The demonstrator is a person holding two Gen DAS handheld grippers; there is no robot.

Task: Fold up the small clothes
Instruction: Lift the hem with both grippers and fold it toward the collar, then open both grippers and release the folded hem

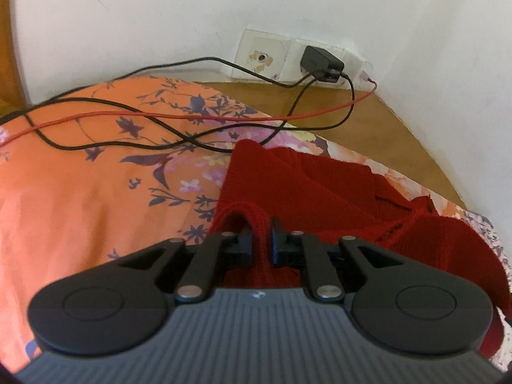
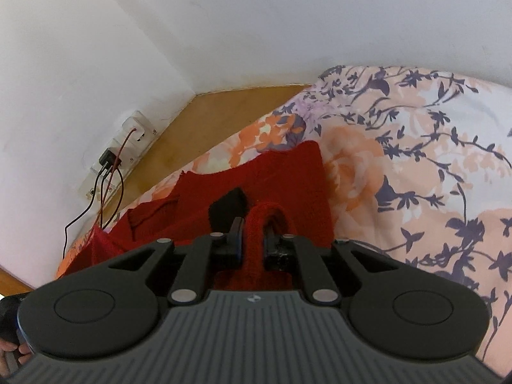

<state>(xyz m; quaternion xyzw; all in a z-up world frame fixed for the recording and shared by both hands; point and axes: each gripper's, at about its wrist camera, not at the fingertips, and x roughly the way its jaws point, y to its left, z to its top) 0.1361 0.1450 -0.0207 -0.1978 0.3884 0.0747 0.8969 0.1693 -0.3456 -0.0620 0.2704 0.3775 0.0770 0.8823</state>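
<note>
Sweater [image 1: 307, 179], red knit, lies on floral bedsheet [image 1: 80, 176], edge folds pinched tight in both left gripper [image 1: 261, 236] and right gripper [image 2: 253, 235], jaws nearly closed.

The garment [image 1: 307, 185] lies on the bed [image 1: 80, 176], directly ahead of both hand-held grippers. A fold of its near edge sits between the fingers of the left hand-held gripper [image 1: 261, 240]; another fold sits between the fingers of the right hand-held gripper [image 2: 253, 240]. From the left hand-held gripper, the garment extends ahead and to the right. Cables [image 1: 153, 121] lie across the bed ahead and to the left, beyond the garment. They run to a charger [image 1: 321, 62] plugged into the wall outlet [image 1: 262, 56], ahead past the bed's far edge. From the right hand-held gripper, the outlet stands far left; bare bed lies to the right.
</note>
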